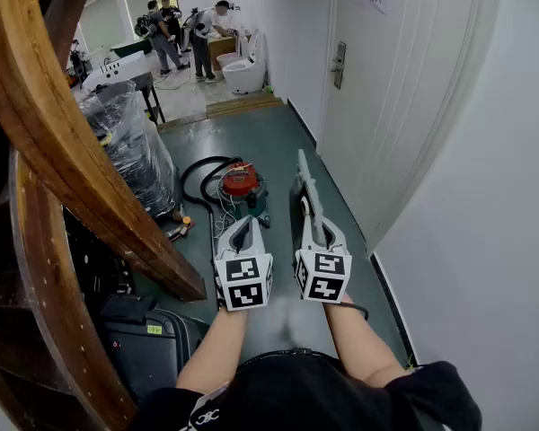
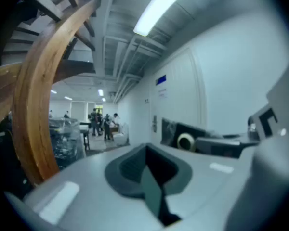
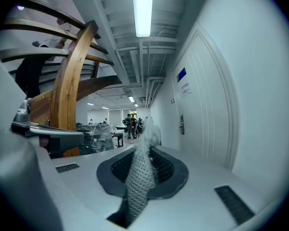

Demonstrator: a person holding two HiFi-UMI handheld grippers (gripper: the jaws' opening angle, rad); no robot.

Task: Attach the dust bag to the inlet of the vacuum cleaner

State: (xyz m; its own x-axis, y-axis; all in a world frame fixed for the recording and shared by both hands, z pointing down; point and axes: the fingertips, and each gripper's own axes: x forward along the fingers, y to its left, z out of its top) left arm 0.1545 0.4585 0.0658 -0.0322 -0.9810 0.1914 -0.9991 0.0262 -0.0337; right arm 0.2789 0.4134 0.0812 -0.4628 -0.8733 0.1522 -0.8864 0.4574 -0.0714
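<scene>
In the head view the left gripper (image 1: 243,230) and right gripper (image 1: 315,229) are being held side by side at lower centre. A long pale dust bag (image 1: 306,191) is being carried up the frame from the right one. Only the right gripper view is revealing its woven, mesh-like cloth, which is being pinched between the closed jaws and is running out past their tips. The left gripper view is showing the other jaws pressed together with nothing between them. The vacuum cleaner (image 1: 241,185), red on top and green below, is being shown by the head view alone. It is standing on the floor (image 1: 278,133) at centre, just left of the bag in the frame, with a black hose (image 1: 198,171) looped at its left; the bag is not attached to it. The floor is being seen as dark grey-green, bounded on the right by a white door (image 1: 386,106) and a white wall (image 1: 494,241). A curved wooden stair beam (image 1: 63,142) is filling the left side, with plastic-wrapped goods (image 1: 130,146) behind it and a black case (image 1: 153,344) at lower left. People (image 1: 166,30) are standing in a brighter room at upper left. A long ceiling light (image 3: 143,8) is being caught only by the gripper views.
</scene>
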